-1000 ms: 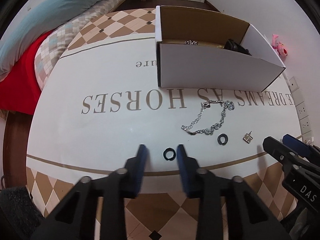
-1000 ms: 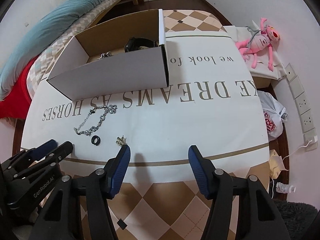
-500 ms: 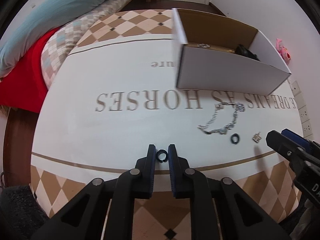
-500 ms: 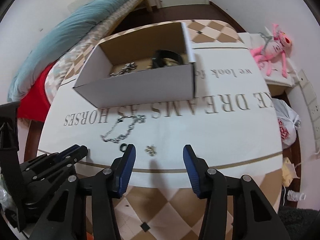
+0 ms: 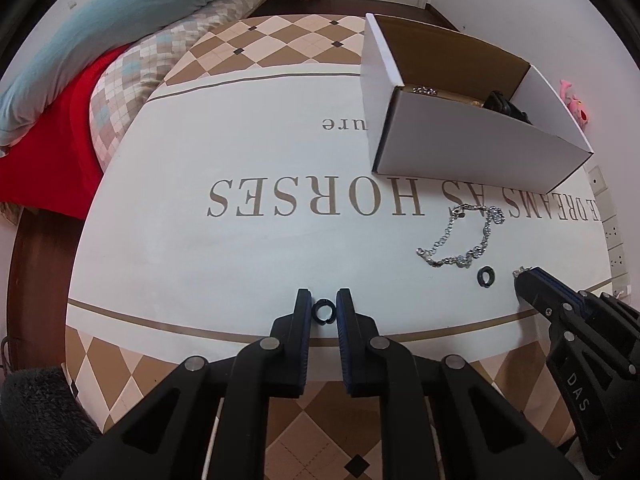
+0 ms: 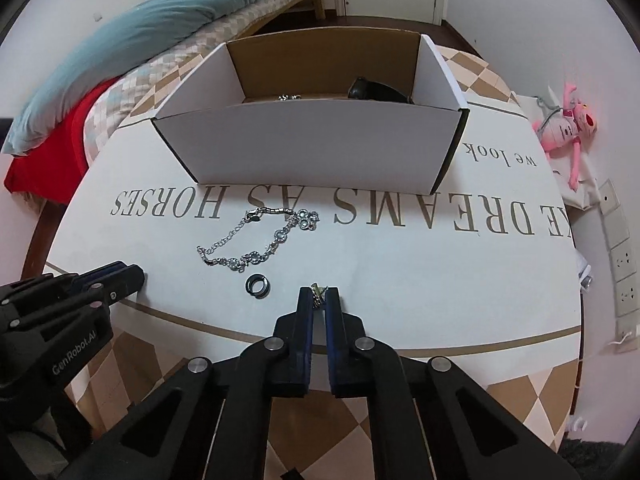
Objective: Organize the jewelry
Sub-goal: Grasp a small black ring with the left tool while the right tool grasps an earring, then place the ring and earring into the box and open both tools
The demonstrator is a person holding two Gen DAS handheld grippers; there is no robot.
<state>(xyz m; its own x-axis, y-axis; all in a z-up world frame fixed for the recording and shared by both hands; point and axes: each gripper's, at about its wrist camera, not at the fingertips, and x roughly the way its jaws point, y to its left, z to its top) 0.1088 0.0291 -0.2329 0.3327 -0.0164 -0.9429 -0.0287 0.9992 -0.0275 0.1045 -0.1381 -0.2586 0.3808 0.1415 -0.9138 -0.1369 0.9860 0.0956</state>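
Note:
My left gripper (image 5: pixel 323 307) is shut on a small black ring (image 5: pixel 323 311) near the table's front edge. My right gripper (image 6: pixel 319 299) is shut on a small gold earring (image 6: pixel 319 291) just right of a second black ring (image 6: pixel 257 280). A silver chain bracelet (image 6: pixel 260 240) lies between the rings and an open white cardboard box (image 6: pixel 312 152). The box holds a black item (image 6: pixel 374 90) and a silver piece (image 6: pixel 289 97). The bracelet (image 5: pixel 464 242), second ring (image 5: pixel 486 276) and box (image 5: pixel 472 148) also show in the left wrist view.
The round table carries a white cloth (image 5: pixel 240 248) with brown lettering and a diamond-pattern border. A bed with a teal duvet (image 5: pixel 132 16) and red cover stands at the left. A pink plush toy (image 6: pixel 568 124) and wall sockets are at the right.
My left gripper closed on the black ring and shifted left. My right gripper moved forward to the earring and closed on it.

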